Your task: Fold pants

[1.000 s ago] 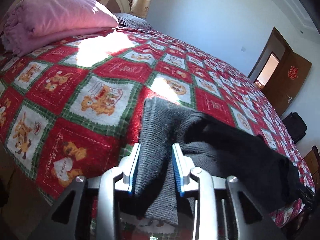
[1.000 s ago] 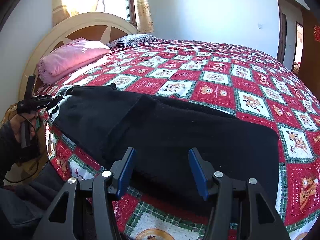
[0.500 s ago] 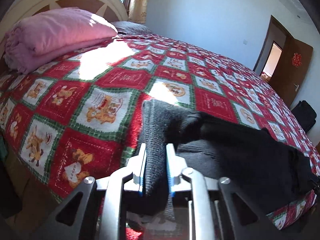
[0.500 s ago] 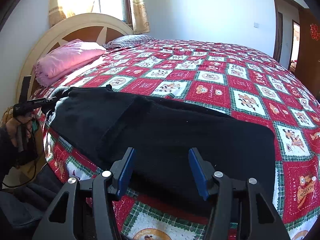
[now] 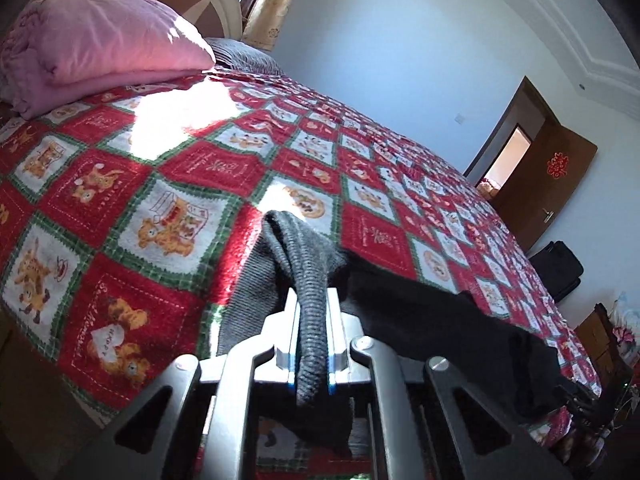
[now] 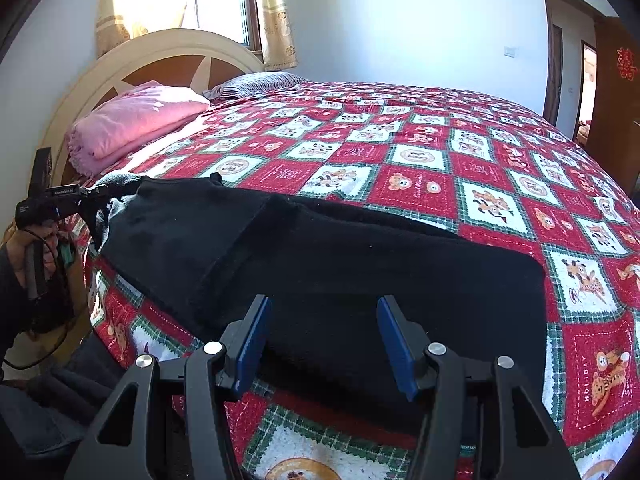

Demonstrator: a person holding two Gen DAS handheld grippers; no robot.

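Note:
Black pants (image 6: 320,256) lie stretched along the near edge of the bed, legs toward the right. Their grey ribbed waistband (image 5: 304,280) sits at the left end. My left gripper (image 5: 311,340) is shut on that waistband and lifts it a little off the quilt; it also shows in the right wrist view (image 6: 86,196), held by a hand. The pants run off to the right in the left wrist view (image 5: 440,320). My right gripper (image 6: 320,340) is open and empty, just above the leg end of the pants.
The bed has a red, green and white checked quilt (image 6: 440,168). A folded pink blanket (image 6: 132,124) and a striped pillow (image 6: 256,82) lie by the headboard (image 6: 160,56). A brown door (image 5: 548,184) and a black bag (image 5: 558,268) stand at the right.
My left gripper has closed tight on the grey waistband and raised it. My right gripper has stayed open over the pant legs.

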